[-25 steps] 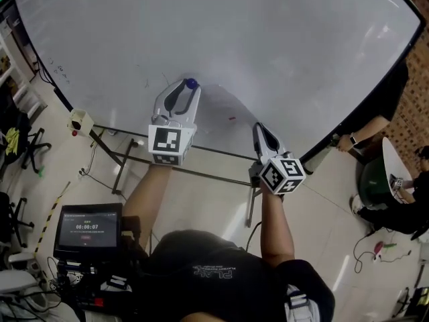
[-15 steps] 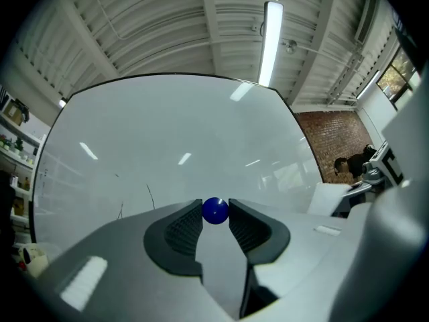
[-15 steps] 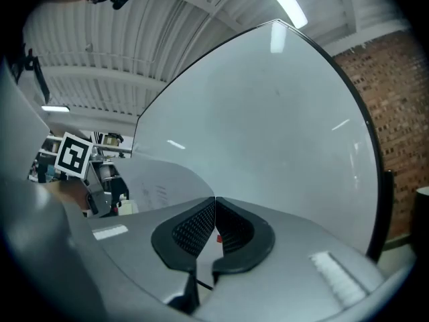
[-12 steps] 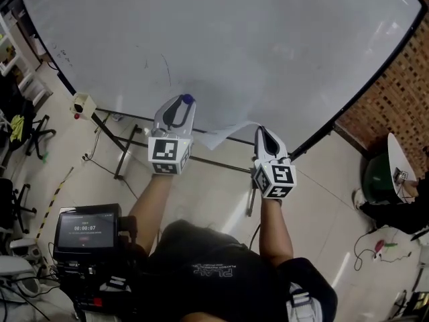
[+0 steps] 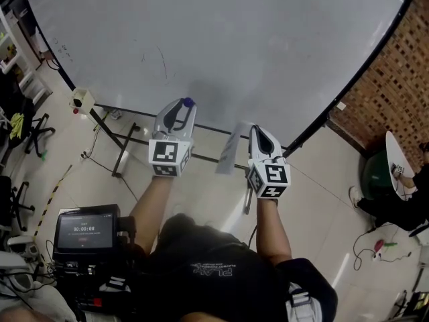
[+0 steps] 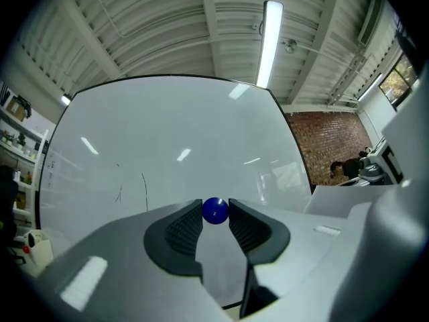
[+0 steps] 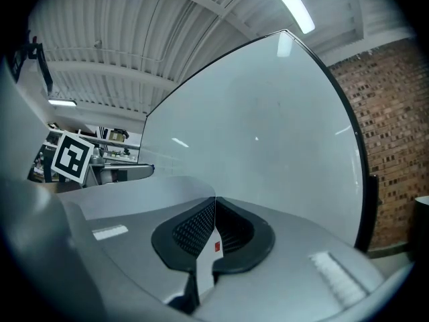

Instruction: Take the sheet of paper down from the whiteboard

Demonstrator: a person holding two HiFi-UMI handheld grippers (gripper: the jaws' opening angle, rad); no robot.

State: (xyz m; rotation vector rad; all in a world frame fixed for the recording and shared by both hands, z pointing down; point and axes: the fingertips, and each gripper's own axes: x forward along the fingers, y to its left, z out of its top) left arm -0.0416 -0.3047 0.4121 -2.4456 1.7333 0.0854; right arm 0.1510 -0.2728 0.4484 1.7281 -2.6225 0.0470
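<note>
Blue round magnet [image 6: 215,210] pinched between left gripper [image 5: 186,104] jaw tips, frame centre. Right gripper [image 5: 255,130] clamped on white paper sheet [image 5: 228,154], clear of whiteboard [image 5: 234,45], hanging between both grippers.

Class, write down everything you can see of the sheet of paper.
The sheet of paper is thin, white and plain apart from a small red mark near the grip. It is off the whiteboard, pinched at one edge between the shut jaws of the right gripper, and hangs curved beside it, on its left in the head view.
</note>
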